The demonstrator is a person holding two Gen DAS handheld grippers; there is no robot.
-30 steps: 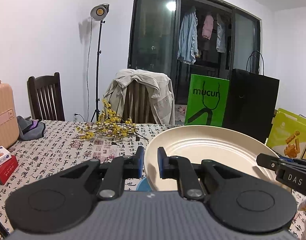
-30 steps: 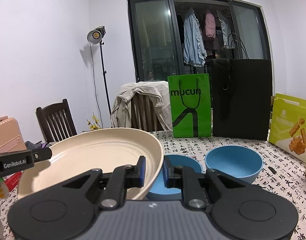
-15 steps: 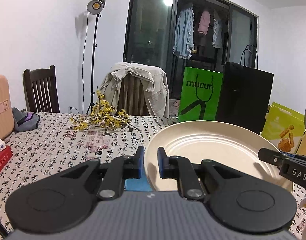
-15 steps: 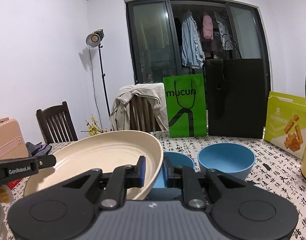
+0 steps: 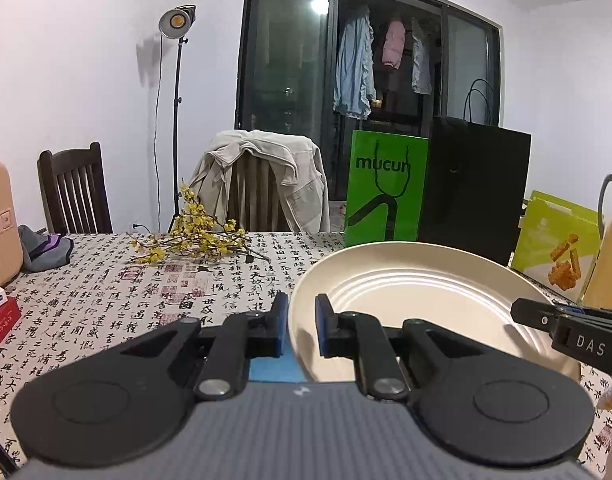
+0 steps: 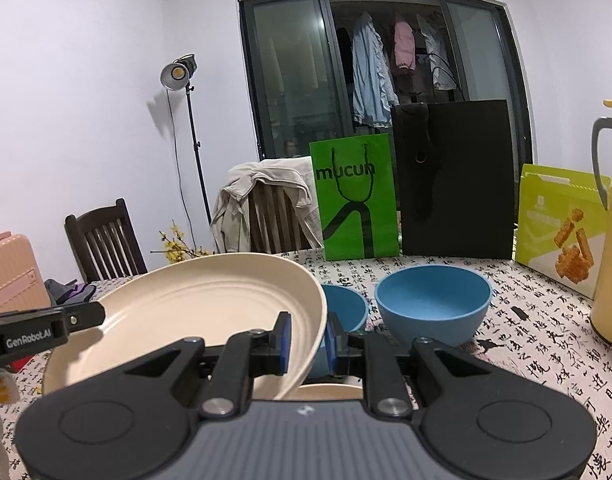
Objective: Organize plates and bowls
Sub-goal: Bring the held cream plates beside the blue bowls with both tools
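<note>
You have the cream plate (image 5: 418,300) held off the tabletop (image 5: 118,292) between both tools. Your left gripper (image 5: 298,320) has its jaws nearly closed, clamped on the plate's left rim; your right gripper (image 6: 308,338) has its jaws just as narrow, pinching the opposite rim. In the right wrist view the plate (image 6: 194,312) tilts slightly, its right edge hanging over a small blue bowl (image 6: 344,310). A larger blue bowl (image 6: 432,306) sits just beside that one, to its right. Below your right gripper a sliver of another cream plate (image 6: 326,391) shows. A green bag (image 6: 356,196) and a black bag (image 6: 454,178) stand at the far edge.
</note>
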